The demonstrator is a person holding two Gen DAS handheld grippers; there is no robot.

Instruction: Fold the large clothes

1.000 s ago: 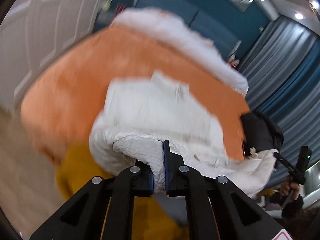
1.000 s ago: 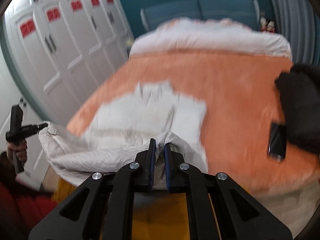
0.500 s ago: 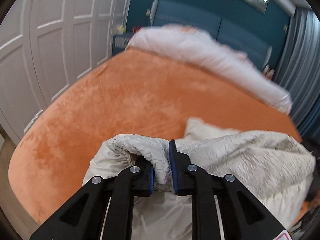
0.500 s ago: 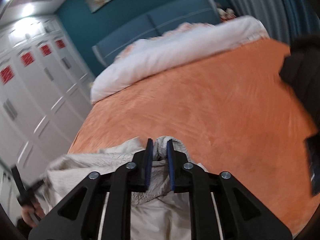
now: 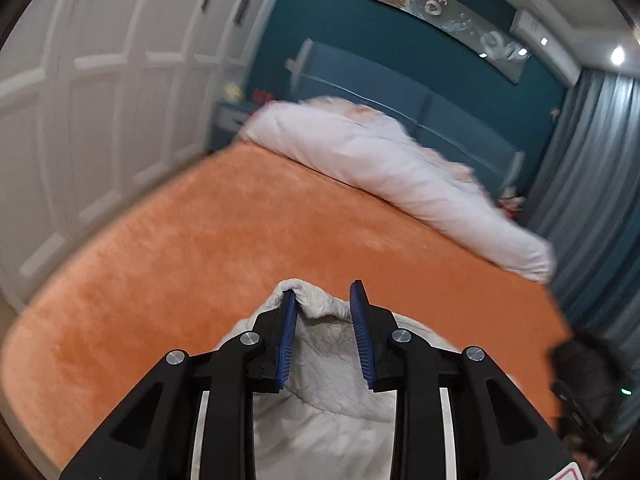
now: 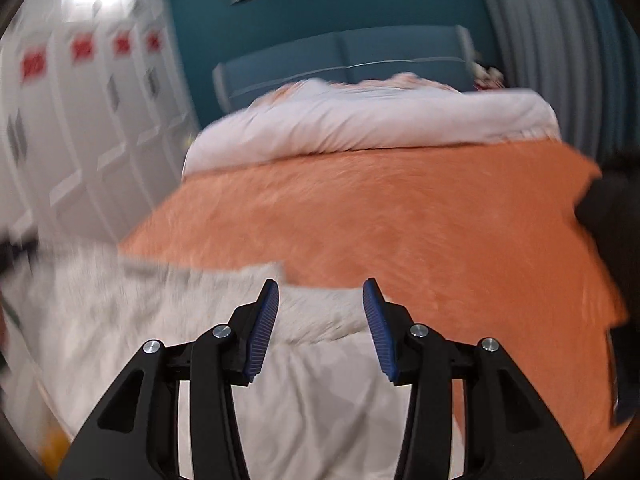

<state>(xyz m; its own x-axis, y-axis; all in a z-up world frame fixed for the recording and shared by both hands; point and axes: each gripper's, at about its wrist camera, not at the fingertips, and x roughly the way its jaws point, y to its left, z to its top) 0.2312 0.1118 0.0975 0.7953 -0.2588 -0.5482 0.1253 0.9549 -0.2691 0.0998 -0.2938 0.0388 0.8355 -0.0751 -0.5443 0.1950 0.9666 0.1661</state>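
Note:
The cream quilted garment (image 5: 320, 392) lies at the near edge of the orange bed. In the left wrist view my left gripper (image 5: 323, 300) has its jaws opening. A crumpled fold of the garment sits between them, leaning on the left pad (image 5: 289, 340) and clear of the right pad. In the right wrist view the garment (image 6: 160, 320) spreads to the left, blurred. My right gripper (image 6: 320, 294) is opening wide just above its far edge, and neither pad presses the cloth.
The orange plush blanket (image 6: 400, 220) covers the bed, with a white duvet (image 6: 360, 124) bunched at the headboard. A black garment (image 6: 612, 216) and a dark flat object (image 6: 624, 404) lie at the right edge. White wardrobe doors (image 5: 100, 80) stand to the left.
Both grippers carried the garment's edge forward over the bed, laying it over itself. Their jaws, pinched on the cloth before, have now parted and let it go.

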